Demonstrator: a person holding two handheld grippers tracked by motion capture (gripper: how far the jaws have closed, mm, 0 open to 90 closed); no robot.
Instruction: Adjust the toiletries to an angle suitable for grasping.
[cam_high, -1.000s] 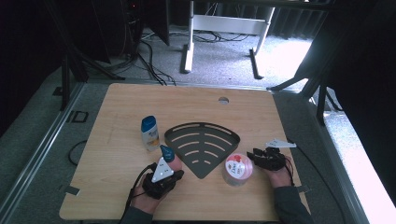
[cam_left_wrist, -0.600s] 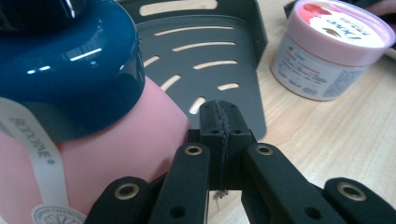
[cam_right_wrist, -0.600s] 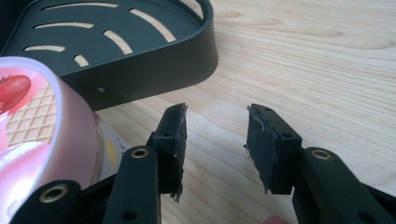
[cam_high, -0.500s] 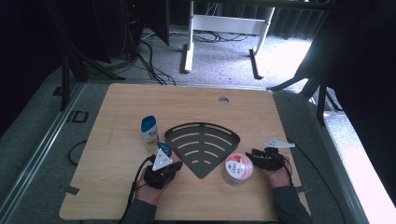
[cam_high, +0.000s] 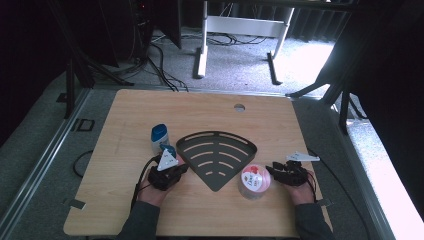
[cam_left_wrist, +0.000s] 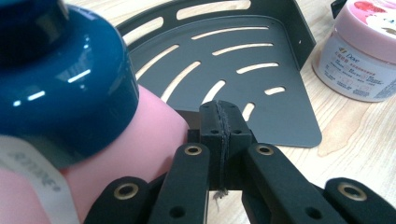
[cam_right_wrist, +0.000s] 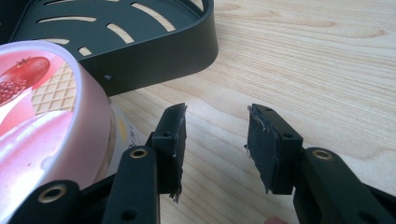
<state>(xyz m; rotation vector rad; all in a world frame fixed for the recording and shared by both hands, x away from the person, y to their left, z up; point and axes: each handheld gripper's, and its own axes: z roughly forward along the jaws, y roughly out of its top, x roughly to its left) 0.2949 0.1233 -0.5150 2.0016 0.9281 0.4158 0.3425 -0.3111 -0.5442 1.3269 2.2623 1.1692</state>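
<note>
Where the tray lies: the dark slotted tray (cam_high: 217, 135) sits flat at the middle of the table (cam_high: 300, 120), with its curved wall toward the far edge and its point toward the front edge.
Tray up close: in the left gripper view the tray (cam_left_wrist: 280, 121) shows long slots with wood beneath; in the right gripper view its raised wall (cam_right_wrist: 163, 60) curves past the jar.
Jar: the pink-lidded jar (cam_high: 254, 180) stands upright near the front edge, just beside the tray's right slanting side. Its lid bears a fruit and wafer picture (cam_right_wrist: 42, 121), and its side carries a printed label (cam_left_wrist: 359, 56).
Blue-capped bottle: the pink bottle with a dark blue cap (cam_high: 168, 149) is just off the tray's left corner, and looms close beside the left jaws (cam_left_wrist: 60, 93). Whether it touches them cannot be told.
White bottle: a small white bottle with a blue top (cam_high: 160, 136) stands just beyond it, toward the left edge.
Left gripper: the left gripper (cam_high: 175, 162) is at the tray's left side. Its jaws are clenched pad to pad on nothing (cam_left_wrist: 219, 109), with their tips over the tray's near rim.
Right gripper: the right gripper (cam_high: 272, 171) is just right of the jar, toward the front right corner. Its jaws stand apart and released (cam_right_wrist: 215, 126), bare wood between them, with the jar outside one jaw.
</note>
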